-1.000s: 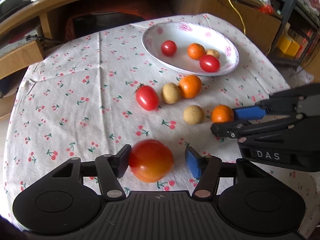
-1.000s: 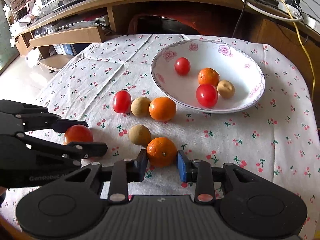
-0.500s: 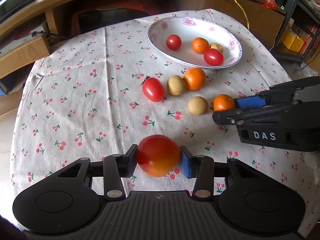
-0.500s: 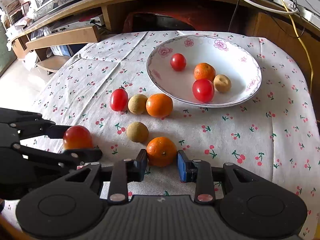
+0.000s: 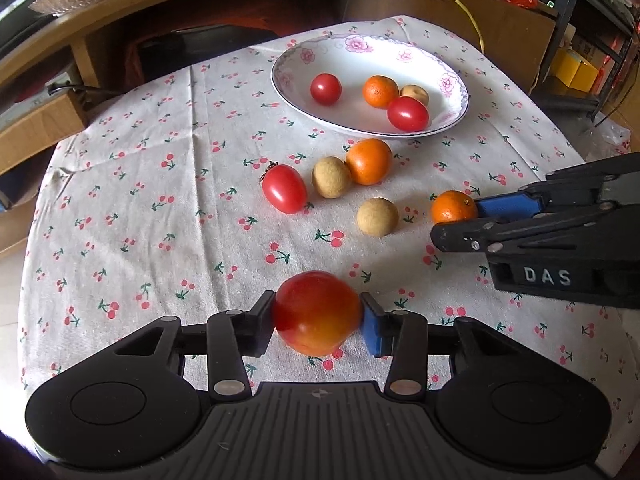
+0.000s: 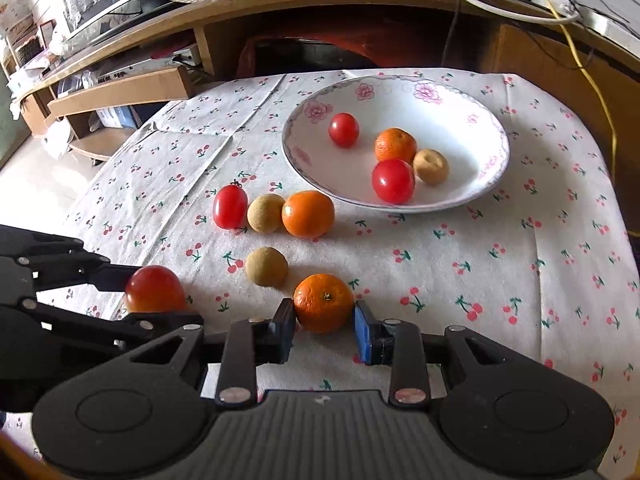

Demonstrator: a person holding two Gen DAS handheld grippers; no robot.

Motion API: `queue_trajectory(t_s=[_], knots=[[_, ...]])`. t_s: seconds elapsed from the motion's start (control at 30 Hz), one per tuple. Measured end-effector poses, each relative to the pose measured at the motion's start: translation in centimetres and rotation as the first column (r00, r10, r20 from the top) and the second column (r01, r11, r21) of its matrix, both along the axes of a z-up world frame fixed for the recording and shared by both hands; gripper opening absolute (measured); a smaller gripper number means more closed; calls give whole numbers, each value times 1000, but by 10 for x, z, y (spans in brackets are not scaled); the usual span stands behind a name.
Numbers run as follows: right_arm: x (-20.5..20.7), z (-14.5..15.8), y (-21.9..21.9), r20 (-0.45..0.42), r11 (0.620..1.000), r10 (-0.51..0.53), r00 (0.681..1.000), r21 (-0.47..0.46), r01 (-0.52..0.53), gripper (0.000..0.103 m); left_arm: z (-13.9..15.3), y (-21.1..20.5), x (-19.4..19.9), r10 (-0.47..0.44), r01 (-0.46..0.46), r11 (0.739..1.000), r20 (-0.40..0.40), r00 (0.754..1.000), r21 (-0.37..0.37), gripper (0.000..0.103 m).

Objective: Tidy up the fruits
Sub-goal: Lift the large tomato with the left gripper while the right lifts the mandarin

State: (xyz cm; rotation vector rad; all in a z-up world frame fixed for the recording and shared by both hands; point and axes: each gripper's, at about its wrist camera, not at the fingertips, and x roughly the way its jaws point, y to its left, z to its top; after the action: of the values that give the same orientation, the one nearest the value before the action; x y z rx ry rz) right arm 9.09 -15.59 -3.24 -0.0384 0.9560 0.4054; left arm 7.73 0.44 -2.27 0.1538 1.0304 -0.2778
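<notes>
Cherry-print tablecloth under plate, fruit

A wide stretch of bare cloth fills the left half of the left wrist view. At centre, a tomato, a longan and an orange sit in a touching row just below the plate, blocking the near rim. Another longan lies alone below them. In the right wrist view, cloth at right is clear up to the plate.

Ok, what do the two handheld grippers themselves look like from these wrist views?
Both are matte black plastic: the left gripper and right gripper share ribbed bodies, round side discs, silver rivets and blue finger pads. The right one's side reads "DAS". No hands or sleeves show.
</notes>
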Motion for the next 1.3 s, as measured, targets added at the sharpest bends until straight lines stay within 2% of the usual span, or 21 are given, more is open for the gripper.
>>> queue_trajectory(t_s=[0.3,0.47,0.73,0.83,0.9,1.0,1.3], knots=[[-20,5,-5,16,999,26,1000,-46,-25,31,3,-12,-1,-24,24,1000,4,1000,4,52],[-32,3,-13,-4,999,22,1000,-28,-22,31,-1,-27,-6,-66,66,997,3,998,29,52],[-32,1,-14,-28,1000,19,999,-16,-20,31,-2,-30,-5,-64,64,997,1,998,31,53],[-31,0,-15,-31,1000,12,999,-20,-12,31,-3,-28,-3,-59,59,998,2,998,22,55],[-31,0,-13,-29,1000,14,999,-27,-15,31,-5,-26,0,-48,47,999,8,999,24,63],[-29,0,-14,-35,1000,10,999,-23,-11,31,-5,-24,1,-36,36,999,2,999,13,63],[-29,0,-15,-36,1000,7,999,-17,-8,31,-3,-27,0,-35,34,999,12,999,24,51]])
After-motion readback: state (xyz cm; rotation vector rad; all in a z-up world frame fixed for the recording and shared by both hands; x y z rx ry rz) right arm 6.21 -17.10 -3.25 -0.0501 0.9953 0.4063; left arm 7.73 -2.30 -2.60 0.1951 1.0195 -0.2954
